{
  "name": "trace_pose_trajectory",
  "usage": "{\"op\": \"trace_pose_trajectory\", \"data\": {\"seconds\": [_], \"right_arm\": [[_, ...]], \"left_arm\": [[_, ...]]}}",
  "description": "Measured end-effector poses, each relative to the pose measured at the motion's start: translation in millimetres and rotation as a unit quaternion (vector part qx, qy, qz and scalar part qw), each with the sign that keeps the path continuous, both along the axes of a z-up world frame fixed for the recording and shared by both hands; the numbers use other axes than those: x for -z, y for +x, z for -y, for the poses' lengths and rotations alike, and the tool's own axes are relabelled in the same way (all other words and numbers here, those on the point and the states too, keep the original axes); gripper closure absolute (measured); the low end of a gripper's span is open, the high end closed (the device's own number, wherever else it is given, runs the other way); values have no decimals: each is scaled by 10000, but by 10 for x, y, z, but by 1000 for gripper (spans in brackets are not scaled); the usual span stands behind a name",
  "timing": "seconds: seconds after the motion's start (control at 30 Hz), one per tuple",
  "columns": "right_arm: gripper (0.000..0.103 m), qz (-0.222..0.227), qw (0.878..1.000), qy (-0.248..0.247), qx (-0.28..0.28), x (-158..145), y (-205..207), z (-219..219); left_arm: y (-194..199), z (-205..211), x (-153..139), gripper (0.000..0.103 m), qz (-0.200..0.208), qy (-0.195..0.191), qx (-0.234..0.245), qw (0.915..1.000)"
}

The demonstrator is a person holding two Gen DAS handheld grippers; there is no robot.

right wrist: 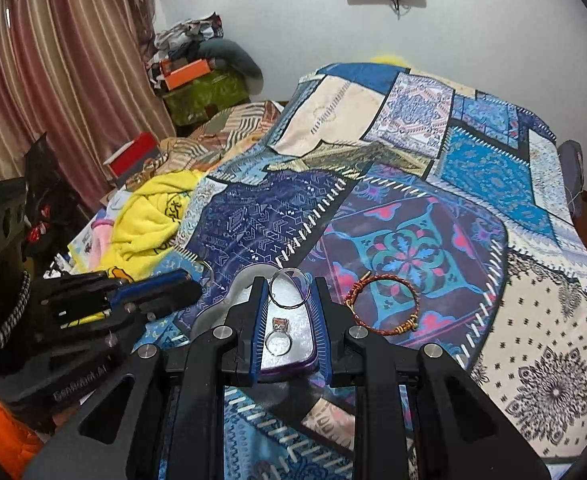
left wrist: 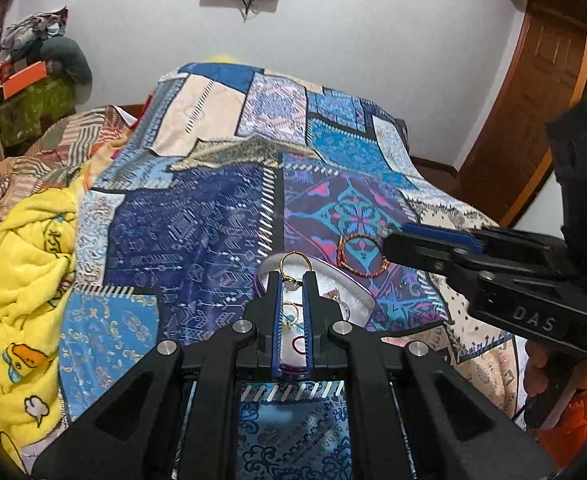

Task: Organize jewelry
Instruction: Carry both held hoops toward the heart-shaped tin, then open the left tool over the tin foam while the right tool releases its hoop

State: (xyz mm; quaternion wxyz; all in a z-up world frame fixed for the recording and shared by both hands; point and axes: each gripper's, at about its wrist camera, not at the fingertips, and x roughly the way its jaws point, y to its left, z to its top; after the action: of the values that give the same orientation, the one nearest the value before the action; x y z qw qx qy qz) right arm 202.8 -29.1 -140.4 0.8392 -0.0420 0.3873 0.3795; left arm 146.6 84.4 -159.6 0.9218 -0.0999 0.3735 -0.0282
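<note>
A small purple-rimmed jewelry tray (left wrist: pixel 355 286) with a white lining lies on the patterned bedspread. My left gripper (left wrist: pixel 292 278) is over it, shut on a gold ring (left wrist: pixel 295 264). More small rings lie in the tray between its fingers. In the right wrist view the tray (right wrist: pixel 311 354) holds a thin silver hoop (right wrist: pixel 289 290) and a stone ring (right wrist: pixel 279 338). My right gripper (right wrist: pixel 289 286) is open above the tray, empty. A red-and-gold braided bracelet (right wrist: pixel 385 304) lies on the bedspread right of the tray; it also shows in the left wrist view (left wrist: pixel 361 256).
The bedspread (left wrist: pixel 213 220) covers the whole bed. A yellow blanket (left wrist: pixel 29 260) is bunched at the left. A wooden door (left wrist: pixel 533 100) stands at the right. Boxes and clothes (right wrist: pixel 197 76) are piled by the curtain (right wrist: pixel 53 80).
</note>
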Motion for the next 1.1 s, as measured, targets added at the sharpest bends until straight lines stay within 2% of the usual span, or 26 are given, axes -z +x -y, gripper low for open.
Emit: {"op": "trace_pose_trajectory", "data": {"seconds": [0.23, 0.5, 0.77, 1.1], "right_arm": [[83, -214, 9996, -70, -140, 141, 90, -121], [83, -419, 9987, -131, -243, 278, 134, -221], [82, -605, 9975, -175, -323, 287, 130, -250], [81, -206, 9996, -155, -145, 60, 16, -92]], "left_arm": [[123, 95, 216, 96, -201, 83, 206, 9996], [183, 69, 316, 96, -351, 49, 240, 9991], [122, 55, 240, 96, -280, 125, 253, 9992], [51, 36, 23, 95, -111, 320, 100, 9994]]}}
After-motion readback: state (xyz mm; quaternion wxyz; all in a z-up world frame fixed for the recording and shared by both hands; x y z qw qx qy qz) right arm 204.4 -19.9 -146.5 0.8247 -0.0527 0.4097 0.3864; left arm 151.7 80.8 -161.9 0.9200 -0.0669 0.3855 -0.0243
